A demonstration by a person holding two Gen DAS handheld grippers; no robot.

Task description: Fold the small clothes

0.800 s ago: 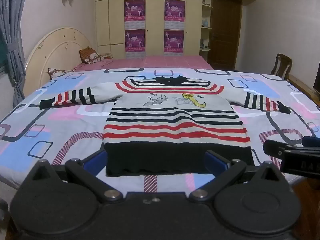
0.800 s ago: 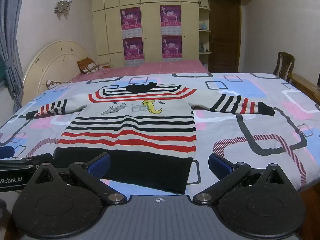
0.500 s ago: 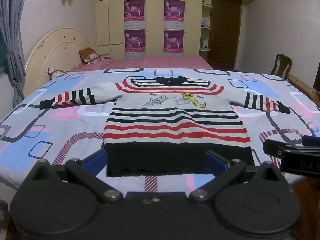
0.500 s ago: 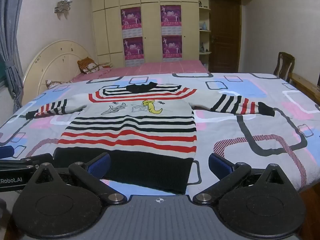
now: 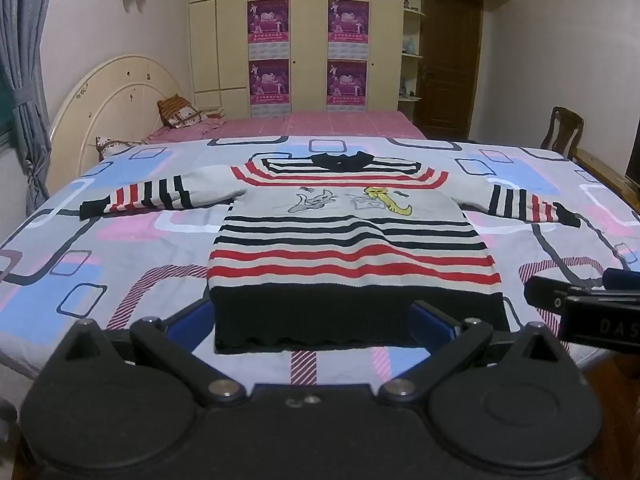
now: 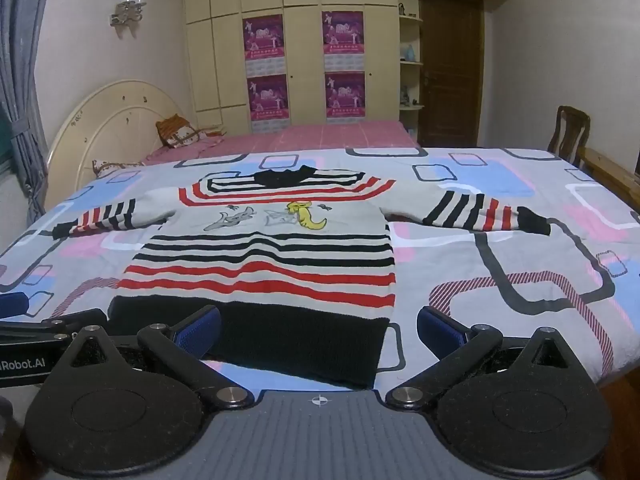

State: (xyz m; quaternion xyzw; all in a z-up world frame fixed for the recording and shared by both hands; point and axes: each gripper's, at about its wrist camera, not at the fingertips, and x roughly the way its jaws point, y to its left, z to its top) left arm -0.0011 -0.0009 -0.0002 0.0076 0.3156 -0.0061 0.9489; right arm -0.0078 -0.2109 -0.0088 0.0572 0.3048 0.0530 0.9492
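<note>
A small striped sweater point(image 5: 344, 240) lies flat on the bed, front up, both sleeves spread out sideways, black hem nearest me. It is grey with red and black stripes and cartoon figures on the chest. My left gripper point(image 5: 310, 320) hovers open just short of the hem, nothing between its blue pads. In the right wrist view the same sweater point(image 6: 260, 256) sits left of centre, and my right gripper point(image 6: 318, 330) stands open over the hem's right corner, holding nothing. The other gripper's body shows at the edge of each view.
The bed cover point(image 5: 120, 256) is patterned in grey, blue and pink and ends just in front of the grippers. A pink bed point(image 5: 304, 124) with pillows and a round headboard point(image 5: 108, 120) lies behind. A wooden chair point(image 5: 564, 128) stands at the right.
</note>
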